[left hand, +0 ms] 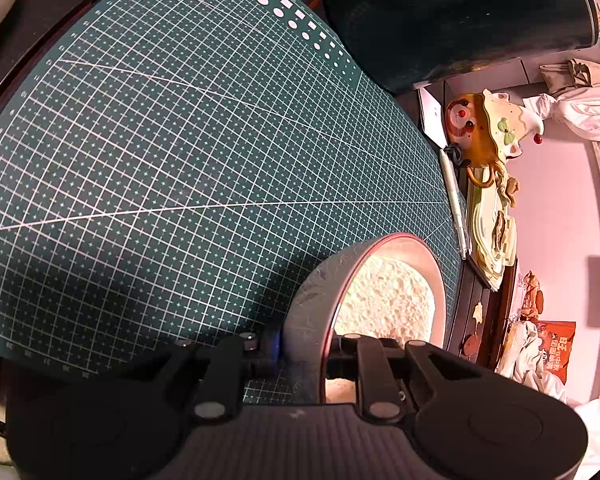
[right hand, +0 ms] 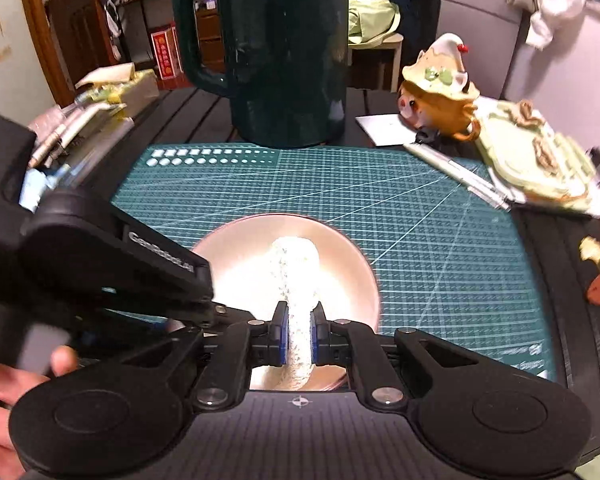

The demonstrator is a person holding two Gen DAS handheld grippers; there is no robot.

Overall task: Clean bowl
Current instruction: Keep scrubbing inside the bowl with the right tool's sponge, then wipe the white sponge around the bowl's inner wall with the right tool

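Bowl (right hand: 340, 264) sits on the green cutting mat (right hand: 420, 208), directly under and ahead of the right gripper (right hand: 299, 338). Inside is smooth, pale, glossy; outside in the left wrist view is grey with a faint leaf pattern and a thin red rim line. Only content: a white sponge (right hand: 296, 280), porous and crumbly-textured, bent into an arch.

Right gripper is clamped on the sponge, blue pads squeezing it thin between the fingers, its far end down in the bowl.

Left gripper (left hand: 304, 350) is closed on the bowl wall, one finger outside, one inside; the bowl reads as tilted up on that side. From the right wrist view it comes in from the left, with a hand (right hand: 4, 400) behind it.

Beyond the bowl: dark green enamel jug (right hand: 288, 52), cylindrical with loop handle, at the mat's far edge. Far right: ceramic figurine (right hand: 440, 88) with a cream hat, a pen (right hand: 460, 172), a scalloped cream tray (right hand: 540, 164). Table (right hand: 560, 264) is dark slatted.
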